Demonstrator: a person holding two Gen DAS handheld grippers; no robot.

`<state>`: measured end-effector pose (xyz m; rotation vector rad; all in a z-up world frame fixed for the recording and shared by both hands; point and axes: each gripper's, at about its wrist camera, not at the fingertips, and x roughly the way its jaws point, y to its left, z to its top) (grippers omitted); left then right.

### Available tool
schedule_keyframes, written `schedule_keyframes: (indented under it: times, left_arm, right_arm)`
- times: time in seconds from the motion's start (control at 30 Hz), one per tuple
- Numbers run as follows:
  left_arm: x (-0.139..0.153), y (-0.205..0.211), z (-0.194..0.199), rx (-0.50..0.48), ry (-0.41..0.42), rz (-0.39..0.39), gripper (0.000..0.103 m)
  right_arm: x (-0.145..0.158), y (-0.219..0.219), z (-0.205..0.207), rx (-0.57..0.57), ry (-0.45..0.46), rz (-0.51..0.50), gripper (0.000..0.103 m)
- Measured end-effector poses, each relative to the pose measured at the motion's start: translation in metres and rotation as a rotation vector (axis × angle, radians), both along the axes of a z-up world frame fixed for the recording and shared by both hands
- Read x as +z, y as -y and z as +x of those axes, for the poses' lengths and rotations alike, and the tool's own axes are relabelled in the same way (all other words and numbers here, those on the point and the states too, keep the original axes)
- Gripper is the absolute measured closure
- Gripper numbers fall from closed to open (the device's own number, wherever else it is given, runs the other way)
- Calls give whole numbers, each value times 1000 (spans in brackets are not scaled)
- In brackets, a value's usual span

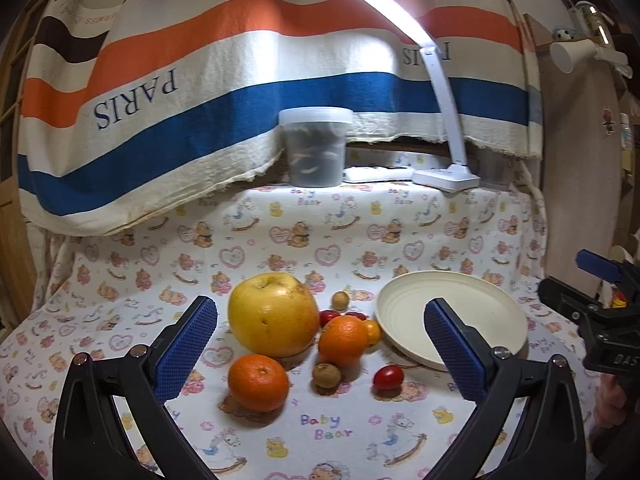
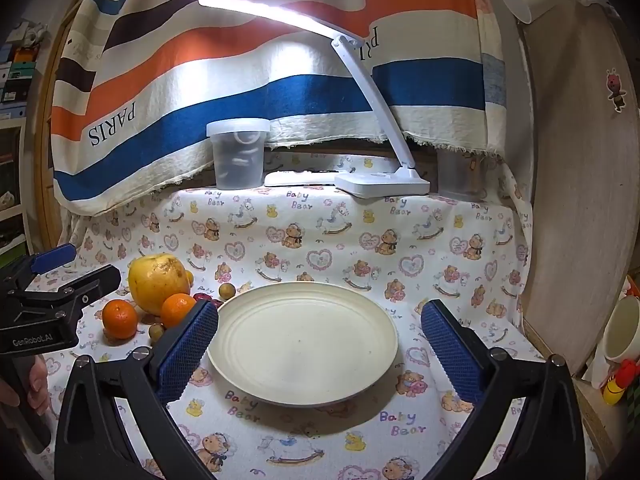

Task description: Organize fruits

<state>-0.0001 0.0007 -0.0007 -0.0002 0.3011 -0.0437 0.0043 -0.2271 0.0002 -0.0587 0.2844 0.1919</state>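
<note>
A big yellow pomelo point(image 1: 272, 314) sits on the printed cloth with two oranges point(image 1: 258, 382) point(image 1: 344, 340), two small brown fruits point(image 1: 327, 376) point(image 1: 340, 300), a red cherry tomato point(image 1: 388, 377) and more small red and yellow fruits behind. A cream plate point(image 1: 452, 320) lies to their right, empty. My left gripper point(image 1: 320, 354) is open, hovering in front of the fruits. My right gripper point(image 2: 318, 354) is open around the plate point(image 2: 304, 344), above it. The pomelo point(image 2: 158, 282) and oranges point(image 2: 119, 319) show at left in the right wrist view.
A lidded plastic tub point(image 1: 316, 146) and a white desk lamp point(image 1: 446, 180) stand at the back under a striped hanging cloth point(image 1: 200, 100). A wooden board point(image 2: 580, 180) borders the right side, with a white mug point(image 2: 622, 334) beyond it.
</note>
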Motion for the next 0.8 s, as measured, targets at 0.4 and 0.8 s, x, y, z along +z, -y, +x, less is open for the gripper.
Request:
schedule_keyframes:
  times: [0.4,0.8]
  left_arm:
    - [0,0,0,46,-1,11,0]
    - [-2,2,-2,49,2,3,0]
  right_arm:
    - [0,0,-3,6,3,7,1]
    - [0,-3,-5,31,3,5,1]
